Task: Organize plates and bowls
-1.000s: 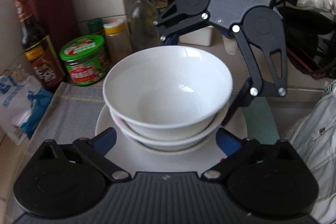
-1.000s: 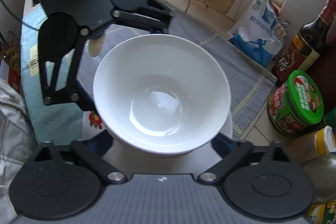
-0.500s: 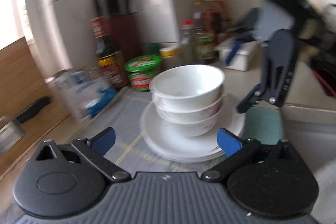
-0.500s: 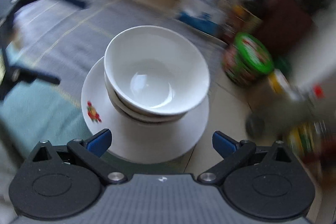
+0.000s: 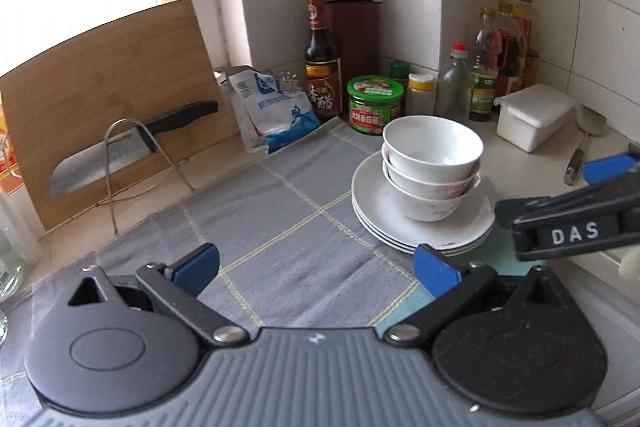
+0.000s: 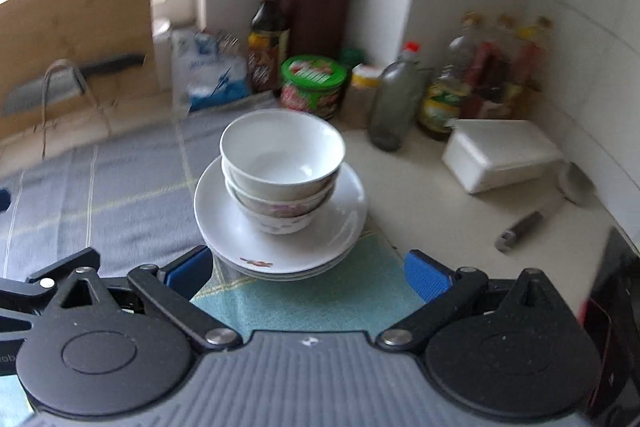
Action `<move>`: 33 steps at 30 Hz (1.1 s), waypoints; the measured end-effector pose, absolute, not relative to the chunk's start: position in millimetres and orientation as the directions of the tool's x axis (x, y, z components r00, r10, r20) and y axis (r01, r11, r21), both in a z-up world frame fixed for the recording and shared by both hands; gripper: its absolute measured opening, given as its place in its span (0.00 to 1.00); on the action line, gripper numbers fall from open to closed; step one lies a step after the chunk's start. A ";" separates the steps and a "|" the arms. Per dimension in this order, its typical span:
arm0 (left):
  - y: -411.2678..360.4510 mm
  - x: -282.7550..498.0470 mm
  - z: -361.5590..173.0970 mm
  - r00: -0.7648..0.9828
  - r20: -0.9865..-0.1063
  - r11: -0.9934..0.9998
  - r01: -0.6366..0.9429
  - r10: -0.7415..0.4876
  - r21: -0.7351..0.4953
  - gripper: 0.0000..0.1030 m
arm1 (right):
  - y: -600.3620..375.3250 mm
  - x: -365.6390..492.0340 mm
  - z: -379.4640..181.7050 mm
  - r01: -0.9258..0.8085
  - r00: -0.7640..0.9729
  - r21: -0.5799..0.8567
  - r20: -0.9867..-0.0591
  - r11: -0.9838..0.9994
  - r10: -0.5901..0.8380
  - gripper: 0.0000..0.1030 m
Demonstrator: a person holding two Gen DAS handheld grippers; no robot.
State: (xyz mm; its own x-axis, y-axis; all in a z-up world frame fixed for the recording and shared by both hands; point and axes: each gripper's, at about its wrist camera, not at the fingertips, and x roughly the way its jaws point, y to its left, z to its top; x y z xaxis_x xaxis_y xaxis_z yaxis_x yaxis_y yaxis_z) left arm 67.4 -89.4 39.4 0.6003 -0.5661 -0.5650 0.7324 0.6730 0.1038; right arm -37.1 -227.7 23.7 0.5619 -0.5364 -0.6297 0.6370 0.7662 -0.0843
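Three white bowls [image 5: 432, 155] [image 6: 282, 151] stand nested on a stack of white plates [image 5: 380, 215] [image 6: 224, 223], at the right end of a grey cloth. My left gripper [image 5: 316, 267] is open over the cloth, drawn back and to the left of the stack, with nothing between its blue pads. My right gripper [image 6: 308, 273] is open too, near the plates' front rim and empty. In the left wrist view the right gripper's body, marked DAS, reaches in from the right edge.
A grey checked cloth [image 5: 280, 219] covers the counter. Behind stand a green-lidded jar [image 5: 374, 103], sauce bottles [image 5: 322, 67], a knife block [image 5: 352, 11], a blue-white bag [image 5: 276, 111], a white lidded box [image 5: 534, 115], a cleaver on a wire stand [image 5: 120, 155] and a ladle [image 5: 584, 143].
Both grippers have drawn back and risen from around the top bowl, leaving it on the stack. Both have rolled upright. The stack now looks smaller and farther off.
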 end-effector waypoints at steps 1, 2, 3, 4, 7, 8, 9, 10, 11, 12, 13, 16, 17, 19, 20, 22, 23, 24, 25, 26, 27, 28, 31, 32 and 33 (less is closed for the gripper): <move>-87.6 68.2 41.1 0.605 -0.563 0.679 0.727 -0.563 0.101 0.99 | -224.8 -41.2 24.9 0.644 0.564 -0.076 -0.625 0.761 -0.540 1.00; -84.9 67.8 42.7 0.607 -0.558 0.681 0.726 -0.566 0.099 0.99 | -221.8 -45.3 26.8 0.650 0.569 -0.065 -0.618 0.757 -0.542 1.00; -82.7 67.8 44.2 0.611 -0.552 0.684 0.723 -0.567 0.099 0.99 | -219.0 -48.9 28.6 0.658 0.571 -0.059 -0.611 0.751 -0.548 1.00; -81.2 67.4 45.9 0.617 -0.550 0.688 0.719 -0.564 0.101 0.99 | -216.8 -52.1 30.1 0.667 0.572 -0.052 -0.604 0.743 -0.555 1.00; -77.6 66.4 51.6 0.630 -0.536 0.706 0.703 -0.562 0.087 0.99 | -213.0 -55.3 30.9 0.680 0.580 -0.032 -0.588 0.733 -0.563 1.00; -76.8 66.1 53.2 0.633 -0.529 0.709 0.701 -0.565 0.082 0.99 | -211.3 -56.2 31.3 0.680 0.585 -0.025 -0.584 0.733 -0.563 1.00; -76.1 65.6 54.4 0.638 -0.523 0.712 0.697 -0.566 0.080 0.99 | -209.1 -57.1 31.8 0.680 0.588 -0.022 -0.581 0.733 -0.563 1.00; -76.1 65.2 55.2 0.640 -0.519 0.714 0.696 -0.566 0.080 0.99 | -207.0 -58.1 32.5 0.679 0.590 -0.022 -0.577 0.734 -0.564 1.00; -76.3 64.2 55.9 0.641 -0.516 0.715 0.695 -0.567 0.078 0.99 | -205.2 -58.7 32.9 0.677 0.593 -0.024 -0.573 0.735 -0.565 1.00; -75.9 63.9 56.8 0.644 -0.514 0.718 0.692 -0.567 0.074 0.99 | -203.8 -58.9 33.0 0.681 0.589 -0.031 -0.571 0.732 -0.572 1.00; -75.9 63.5 57.7 0.645 -0.512 0.720 0.691 -0.568 0.072 0.99 | -203.4 -59.2 33.4 0.682 0.588 -0.033 -0.569 0.731 -0.575 1.00; -76.1 63.6 59.6 0.648 -0.510 0.726 0.684 -0.566 0.064 0.99 | -204.0 -61.5 35.2 0.681 0.596 -0.022 -0.565 0.732 -0.571 1.00; -76.1 64.0 60.0 0.648 -0.509 0.727 0.684 -0.566 0.063 0.99 | -203.9 -61.8 35.9 0.682 0.597 -0.022 -0.561 0.731 -0.573 1.00; -76.3 63.6 60.6 0.655 -0.505 0.732 0.678 -0.562 0.067 0.99 | -203.4 -60.9 37.1 0.681 0.597 -0.029 -0.557 0.732 -0.577 1.00; -76.2 63.6 61.0 0.657 -0.504 0.733 0.676 -0.560 0.067 0.99 | -203.5 -60.6 37.8 0.679 0.599 -0.030 -0.555 0.733 -0.577 1.00; -75.5 63.9 61.7 0.660 -0.502 0.736 0.673 -0.559 0.065 0.99 | -204.1 -60.2 39.0 0.676 0.604 -0.024 -0.554 0.737 -0.573 1.00; -75.3 64.1 62.1 0.662 -0.500 0.738 0.672 -0.559 0.064 0.99 | -204.2 -60.2 39.4 0.675 0.607 -0.023 -0.552 0.738 -0.572 1.00; -75.2 64.4 62.4 0.662 -0.500 0.738 0.671 -0.558 0.065 0.99 | -204.4 -59.6 39.9 0.674 0.608 -0.025 -0.549 0.739 -0.573 1.00; -75.5 64.6 62.6 0.664 -0.499 0.740 0.669 -0.557 0.066 0.99 | -204.6 -59.0 40.1 0.673 0.609 -0.026 -0.548 0.739 -0.573 1.00; -75.3 65.1 62.6 0.665 -0.499 0.741 0.668 -0.555 0.066 0.99 | -205.0 -58.3 40.3 0.672 0.609 -0.026 -0.548 0.740 -0.573 1.00; -75.3 65.5 62.9 0.666 -0.499 0.742 0.667 -0.554 0.065 0.99 | -205.1 -57.9 40.6 0.672 0.610 -0.026 -0.547 0.740 -0.573 1.00; -75.2 65.9 63.3 0.667 -0.498 0.743 0.666 -0.554 0.064 0.99 | -205.0 -58.1 40.7 0.672 0.611 -0.026 -0.545 0.740 -0.574 1.00; -76.2 66.0 64.1 0.671 -0.496 0.747 0.662 -0.550 0.068 0.99 | -205.3 -58.0 41.2 0.673 0.612 -0.027 -0.541 0.739 -0.577 1.00; -76.5 65.7 64.6 0.673 -0.495 0.748 0.660 -0.550 0.067 0.99 | -205.2 -58.3 41.6 0.673 0.614 -0.028 -0.537 0.739 -0.579 1.00; -76.6 65.9 64.9 0.673 -0.494 0.748 0.661 -0.550 0.067 0.99 | -205.1 -58.3 41.9 0.674 0.614 -0.028 -0.535 0.738 -0.580 1.00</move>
State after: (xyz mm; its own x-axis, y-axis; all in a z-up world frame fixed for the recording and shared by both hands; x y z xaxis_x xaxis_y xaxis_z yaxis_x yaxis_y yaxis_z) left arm 65.9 -76.6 64.9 0.6729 -0.5502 -0.4944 0.6606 0.7478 0.0669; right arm -58.3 -205.1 41.9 0.6140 -0.5803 -0.5351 0.6738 0.7384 -0.0277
